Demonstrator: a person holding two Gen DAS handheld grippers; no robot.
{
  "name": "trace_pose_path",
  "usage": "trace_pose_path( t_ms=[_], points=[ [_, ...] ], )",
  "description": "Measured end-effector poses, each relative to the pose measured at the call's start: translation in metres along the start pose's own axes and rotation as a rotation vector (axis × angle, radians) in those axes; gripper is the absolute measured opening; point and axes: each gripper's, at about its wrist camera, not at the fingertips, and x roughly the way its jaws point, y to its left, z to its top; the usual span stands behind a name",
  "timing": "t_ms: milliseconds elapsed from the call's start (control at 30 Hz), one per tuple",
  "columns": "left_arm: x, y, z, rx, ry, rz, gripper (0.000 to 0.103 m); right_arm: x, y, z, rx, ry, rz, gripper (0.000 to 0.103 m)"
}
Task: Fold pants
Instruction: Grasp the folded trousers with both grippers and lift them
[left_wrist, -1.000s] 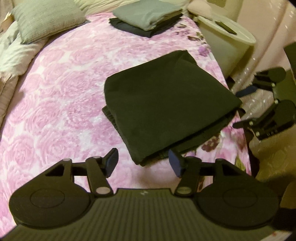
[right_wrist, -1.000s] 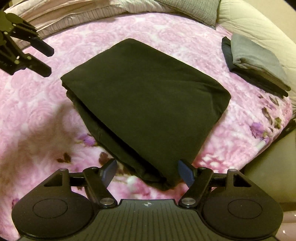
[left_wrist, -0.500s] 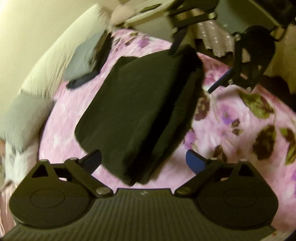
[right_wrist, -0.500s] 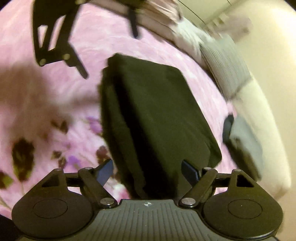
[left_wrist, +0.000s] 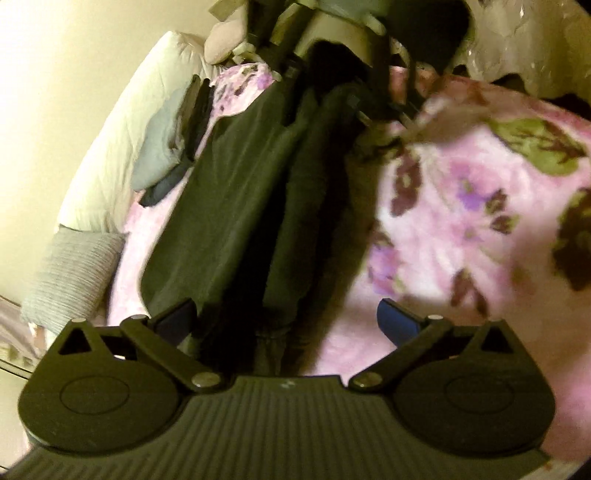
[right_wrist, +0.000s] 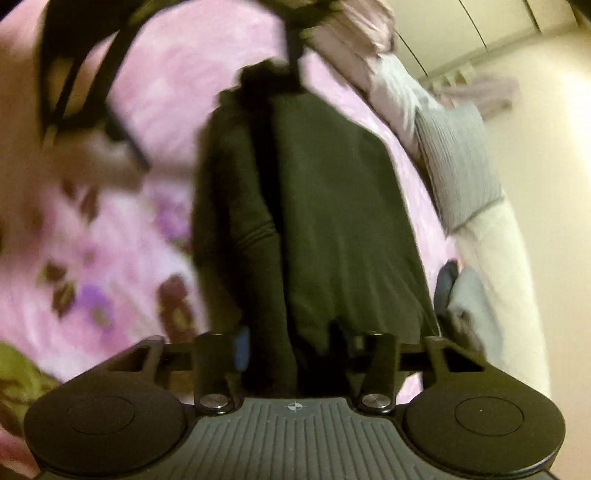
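Right gripper (right_wrist: 295, 349) closing onto folded dark cloth pants (right_wrist: 332, 221) edge, grip unclear; left gripper (left_wrist: 286, 317) gaping, straddling them. Uneven grabbing risks stack sliding apart on pink floral blanket (left_wrist: 461, 221).

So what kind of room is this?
Most likely a bedroom: a pink flowered blanket covers a bed, a ribbed grey pillow lies at its edge, and folded dark pants rest on top.
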Motion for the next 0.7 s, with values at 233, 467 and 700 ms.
trace_pose_path(
  t_ms=[233, 467, 700],
  points=[
    [0.01, 0.03, 0.02, 0.031, 0.0, 0.109, 0.102, -0.008, -0.101, 0.028, 0.119, 0.032, 0.171, 0.031],
    [0.028, 0.039, 0.027, 0.17, 0.078, 0.127, 0.093, -0.018, -0.13, 0.034, 0.132, 0.039, 0.241, 0.031],
    [0.028, 0.059, 0.034, 0.107, 0.142, -0.015, 0.051, -0.021, -0.115, 0.022, 0.133, 0.008, 0.262, 0.042]
  ],
)
